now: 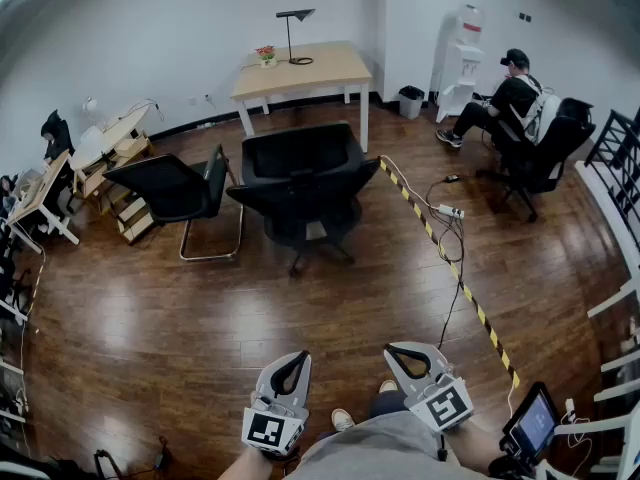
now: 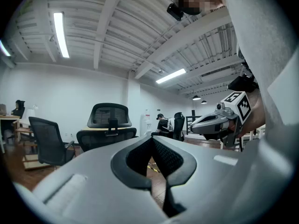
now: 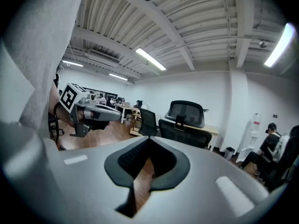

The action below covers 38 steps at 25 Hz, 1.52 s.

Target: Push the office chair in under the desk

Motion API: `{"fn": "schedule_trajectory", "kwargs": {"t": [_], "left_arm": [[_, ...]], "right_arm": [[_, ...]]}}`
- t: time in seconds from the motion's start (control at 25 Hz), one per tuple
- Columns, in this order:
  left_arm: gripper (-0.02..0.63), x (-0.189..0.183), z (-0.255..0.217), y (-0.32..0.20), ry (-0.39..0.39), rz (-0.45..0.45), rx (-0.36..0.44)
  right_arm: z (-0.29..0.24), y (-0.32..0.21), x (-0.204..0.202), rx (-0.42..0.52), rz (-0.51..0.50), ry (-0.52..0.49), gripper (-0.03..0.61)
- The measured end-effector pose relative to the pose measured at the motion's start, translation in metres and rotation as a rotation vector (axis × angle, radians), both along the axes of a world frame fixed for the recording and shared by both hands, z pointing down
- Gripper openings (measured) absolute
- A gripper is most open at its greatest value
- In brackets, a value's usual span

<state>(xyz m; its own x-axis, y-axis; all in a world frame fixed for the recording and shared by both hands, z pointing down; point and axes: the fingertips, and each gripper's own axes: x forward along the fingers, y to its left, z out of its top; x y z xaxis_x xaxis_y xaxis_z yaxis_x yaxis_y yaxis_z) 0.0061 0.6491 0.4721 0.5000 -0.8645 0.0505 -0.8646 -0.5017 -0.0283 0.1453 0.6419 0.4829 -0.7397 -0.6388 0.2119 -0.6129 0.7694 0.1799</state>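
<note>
The black high-backed office chair [image 1: 300,183] stands on the wood floor in front of the light wooden desk [image 1: 320,68], its back towards me and apart from the desk. Both grippers are low in the head view, far short of the chair. My left gripper [image 1: 297,357] is shut with nothing in it, and so is my right gripper [image 1: 396,350]. In the left gripper view the shut left gripper [image 2: 152,139] points level at the chair [image 2: 108,124]. In the right gripper view the right gripper [image 3: 149,139] points at the chair [image 3: 184,123].
A black sled-base chair [image 1: 175,190] stands left of the office chair. Yellow-black floor tape [image 1: 440,243] and a cable with a power strip [image 1: 450,211] run on the right. A seated person [image 1: 510,103], a water dispenser [image 1: 462,48] and a bin [image 1: 411,101] are at back right. Desks [image 1: 100,148] line the left.
</note>
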Motion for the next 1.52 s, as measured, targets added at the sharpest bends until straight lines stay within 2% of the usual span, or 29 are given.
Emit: {"fn": "schedule_trajectory", "kwargs": {"t": [0.2,0.4,0.76,1.08,1.32,1.52], "left_arm": [[0.0,-0.001,-0.001,-0.032,0.002,-0.009,0.004],[0.0,-0.003,0.001,-0.085,-0.013,-0.033,0.013],[0.0,-0.009,-0.017,-0.193,-0.041,-0.148,0.032],[0.0,-0.019,-0.021,-0.249,-0.058,-0.248,0.011],[0.0,-0.051,-0.02,-0.286,-0.06,-0.264,0.009],[0.0,-0.088,-0.024,-0.327,-0.046,-0.229,0.024]], "right_arm": [[0.001,-0.035,0.014,0.002,0.027,0.018,0.006],[0.005,-0.087,0.02,0.007,0.023,0.013,0.006],[-0.006,-0.204,0.016,0.019,-0.087,-0.023,0.006],[-0.005,-0.275,0.013,-0.006,-0.159,-0.05,0.006],[-0.001,-0.313,-0.004,-0.02,-0.136,-0.043,0.006],[-0.003,-0.349,-0.024,-0.007,-0.061,-0.024,0.006]]}}
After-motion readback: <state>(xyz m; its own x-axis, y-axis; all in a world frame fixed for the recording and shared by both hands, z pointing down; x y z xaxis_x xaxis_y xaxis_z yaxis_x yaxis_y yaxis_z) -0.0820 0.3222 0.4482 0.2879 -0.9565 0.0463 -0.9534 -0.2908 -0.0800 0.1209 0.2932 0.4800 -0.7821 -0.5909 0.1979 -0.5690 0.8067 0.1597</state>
